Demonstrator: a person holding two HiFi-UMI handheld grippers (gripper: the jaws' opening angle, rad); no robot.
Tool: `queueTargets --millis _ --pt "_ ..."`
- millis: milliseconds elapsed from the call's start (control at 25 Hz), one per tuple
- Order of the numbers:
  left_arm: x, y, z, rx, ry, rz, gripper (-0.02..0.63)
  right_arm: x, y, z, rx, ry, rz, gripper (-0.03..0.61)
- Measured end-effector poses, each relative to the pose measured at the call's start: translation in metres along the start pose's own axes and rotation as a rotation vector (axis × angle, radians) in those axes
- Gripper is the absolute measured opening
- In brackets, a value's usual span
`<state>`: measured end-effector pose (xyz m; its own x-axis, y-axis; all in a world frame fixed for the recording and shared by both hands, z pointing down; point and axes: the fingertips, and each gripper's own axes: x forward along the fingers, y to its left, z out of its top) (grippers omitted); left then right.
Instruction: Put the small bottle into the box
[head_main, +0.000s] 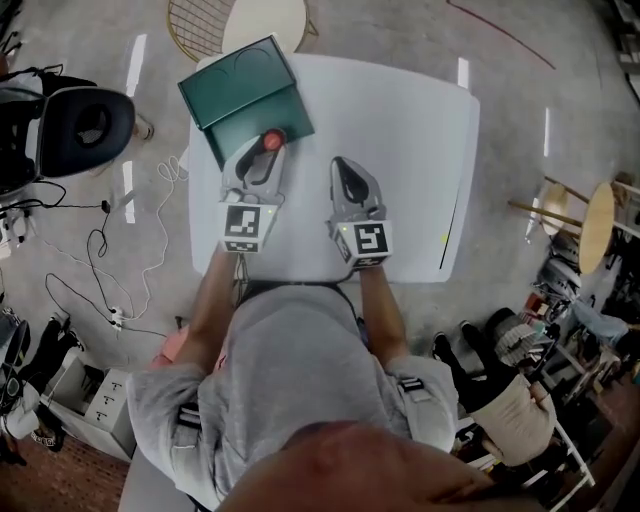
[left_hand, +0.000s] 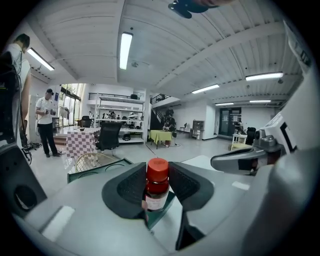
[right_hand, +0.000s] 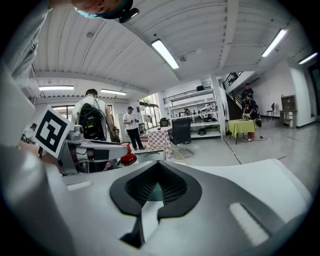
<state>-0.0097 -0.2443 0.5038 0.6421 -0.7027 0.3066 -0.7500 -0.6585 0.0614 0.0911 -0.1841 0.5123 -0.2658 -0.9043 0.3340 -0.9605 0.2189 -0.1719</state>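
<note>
Left gripper (head_main: 266, 150): jaws partly closed on the small bottle (head_main: 272, 141), pads pressing its sides just below the red cap; the bottle stands upright between them.
Small bottle's place: held above the near edge of the green box (head_main: 245, 95), at the left rear of the white table (head_main: 400, 130). It is not yet inside, as far as the head view shows.
Grip risk: the hold sits high on a smooth round body. In the left gripper view the bottle (left_hand: 157, 186) hangs mostly below the pads, so a quick tilt could let it swing or slip.
Box risk: the box lies askew to the table edge. From the head view I cannot tell which part is the lid and which the tray, so a release too close to the near wall could leave the bottle on the rim or tip it onto the table.
Right gripper (head_main: 345, 168): tips together, nothing between them, resting apart to the right of the box.
Right-side risk: the box is not braced, so a nudge from the left jaws may slide it.
</note>
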Motion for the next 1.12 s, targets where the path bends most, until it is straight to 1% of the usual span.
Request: queueTargets --millis 240,760,1120 --pt "0.028 -0.003 -0.016 -0.003 0.022 -0.022 0.147 0.011 -0.019 -0.015 0.028 0.025 -0.012 0.003" --pt "0.064 -0.006 -0.044 0.007 0.059 -0.030 0.147 0.011 -0.053 -0.036 0.055 0.068 -0.052 0.003" --pt "0.079 -0.018 -0.060 0.000 0.082 -0.037 0.147 0.002 -0.068 -0.044 0.059 0.073 -0.063 0.003"
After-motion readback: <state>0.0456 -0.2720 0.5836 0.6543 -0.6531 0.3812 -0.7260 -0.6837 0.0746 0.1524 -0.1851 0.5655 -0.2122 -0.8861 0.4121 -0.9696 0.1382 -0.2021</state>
